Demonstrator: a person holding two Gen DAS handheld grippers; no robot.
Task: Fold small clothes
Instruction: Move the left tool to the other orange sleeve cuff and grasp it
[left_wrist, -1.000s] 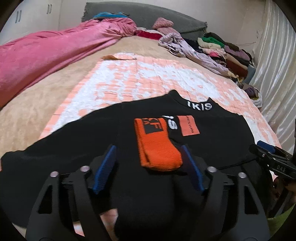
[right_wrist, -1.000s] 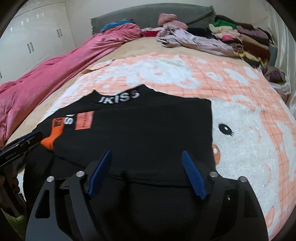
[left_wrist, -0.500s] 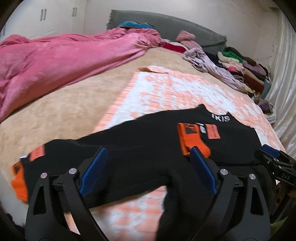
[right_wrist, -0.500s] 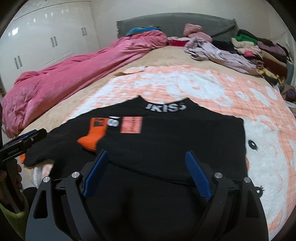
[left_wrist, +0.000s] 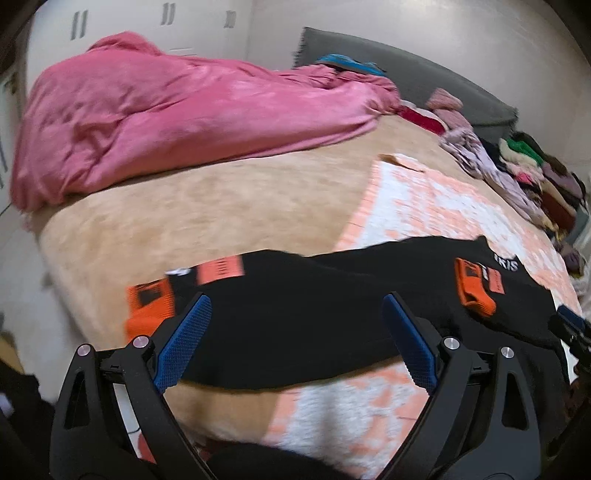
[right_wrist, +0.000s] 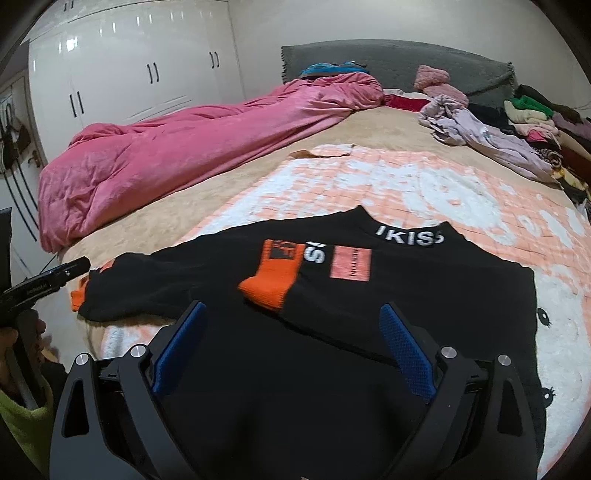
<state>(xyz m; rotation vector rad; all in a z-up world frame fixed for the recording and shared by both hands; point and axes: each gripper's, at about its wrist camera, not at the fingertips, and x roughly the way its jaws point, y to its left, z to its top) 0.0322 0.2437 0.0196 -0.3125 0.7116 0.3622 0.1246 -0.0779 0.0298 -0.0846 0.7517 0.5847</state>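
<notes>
1. We see a black sweater (right_wrist: 369, 314) lying flat on the bed (right_wrist: 229, 192), mostly on a peach-and-white blanket (right_wrist: 424, 184).
2. Its collar (right_wrist: 408, 236), at 12 o'clock in the right wrist view, carries white letters reading "IKISS" as far as we can make out.
3. One sleeve is folded across the chest; its orange cuff (right_wrist: 269, 286) lies on the body, with a black square mark above it.
4. Beside that cuff at 3 o'clock sit white letters and a peach patch (right_wrist: 351, 264).
5. The other sleeve stretches out toward 9 o'clock onto the tan bedspread, ending in a second orange cuff (left_wrist: 149, 308), with another peach patch (left_wrist: 221, 269) near it.
6. The left gripper (left_wrist: 295, 339) is spread wide, blue pads well apart, holding nothing; the stretched sleeve shows between them in the blurred left wrist view.
7. The right gripper (right_wrist: 291, 347) is likewise spread wide and empty, over the sweater's lower part.
8. A pink duvet (right_wrist: 184, 147) lies along the bed at 10 o'clock.
9. Piled clothes (right_wrist: 532, 122) sit at 2 o'clock, and white wardrobes (right_wrist: 129, 74) stand at 11 o'clock.
</notes>
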